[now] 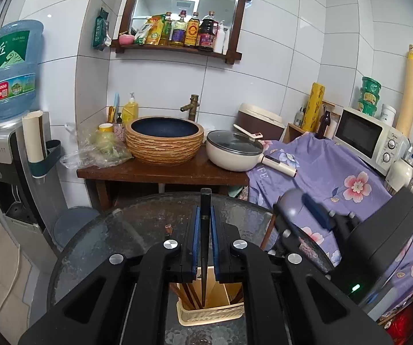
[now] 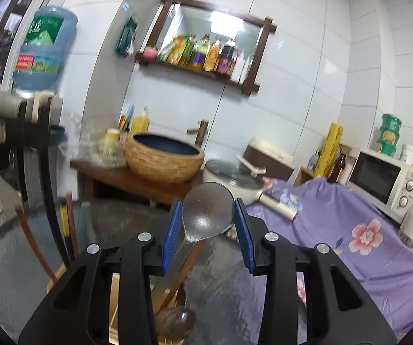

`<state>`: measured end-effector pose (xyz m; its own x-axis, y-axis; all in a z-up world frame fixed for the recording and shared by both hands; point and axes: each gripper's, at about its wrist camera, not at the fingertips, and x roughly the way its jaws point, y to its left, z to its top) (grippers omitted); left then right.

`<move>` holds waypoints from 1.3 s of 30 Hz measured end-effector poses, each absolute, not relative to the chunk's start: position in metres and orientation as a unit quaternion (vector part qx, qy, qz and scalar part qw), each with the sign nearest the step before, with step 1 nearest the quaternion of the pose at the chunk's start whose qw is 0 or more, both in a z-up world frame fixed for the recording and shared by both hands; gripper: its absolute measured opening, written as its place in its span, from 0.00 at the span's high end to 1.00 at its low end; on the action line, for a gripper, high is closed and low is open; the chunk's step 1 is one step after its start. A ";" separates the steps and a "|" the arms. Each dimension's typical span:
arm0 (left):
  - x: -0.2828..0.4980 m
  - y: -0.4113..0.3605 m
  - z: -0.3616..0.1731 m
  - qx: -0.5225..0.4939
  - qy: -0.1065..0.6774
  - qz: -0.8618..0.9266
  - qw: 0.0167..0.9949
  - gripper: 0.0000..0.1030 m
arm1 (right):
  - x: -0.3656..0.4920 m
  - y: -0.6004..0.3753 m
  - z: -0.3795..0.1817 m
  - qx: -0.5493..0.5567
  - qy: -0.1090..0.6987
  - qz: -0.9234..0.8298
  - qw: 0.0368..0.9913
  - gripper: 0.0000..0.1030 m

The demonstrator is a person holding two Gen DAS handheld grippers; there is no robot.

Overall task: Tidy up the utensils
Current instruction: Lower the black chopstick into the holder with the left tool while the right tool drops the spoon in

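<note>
We take the round glass table as landmark. On it stands the utensil holder, chopsticks inside. Behind the table is the basin; right of the basin, the pan; farther right, the microwave.

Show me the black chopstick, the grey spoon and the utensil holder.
black chopstick (image 1: 205, 215), left wrist view, upper shaft
grey spoon (image 2: 208, 210), right wrist view, bowl
utensil holder (image 1: 209, 314), left wrist view, front rim

Black chopstick stands upright, its tip dipping into the cream slotted holder at six o'clock. Grey ladle tilts bowl-up toward twelve o'clock, its wooden handle running down among other utensils.
</note>
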<state>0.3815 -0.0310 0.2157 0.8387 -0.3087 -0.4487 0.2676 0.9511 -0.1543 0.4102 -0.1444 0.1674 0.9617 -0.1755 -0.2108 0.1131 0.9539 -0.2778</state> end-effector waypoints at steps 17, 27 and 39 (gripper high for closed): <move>0.381 -0.029 0.187 -0.045 0.265 -0.156 0.950 0.93 | 0.408 -0.132 0.115 -0.174 0.143 -0.058 0.973 0.63; 0.379 -0.028 0.162 -0.036 0.289 -0.168 0.942 0.93 | 0.397 -0.136 0.090 -0.171 0.179 -0.010 0.969 0.63; 0.374 -0.032 0.144 -0.027 0.302 -0.181 0.936 0.87 | 0.384 -0.143 0.092 -0.172 0.166 0.006 0.971 0.42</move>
<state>0.3744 -0.0323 0.1438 0.7525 -0.3541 -0.5554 0.3218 0.9333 -0.1591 0.3838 -0.1432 0.0918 0.9450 -0.0450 -0.3238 -0.0689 0.9408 -0.3319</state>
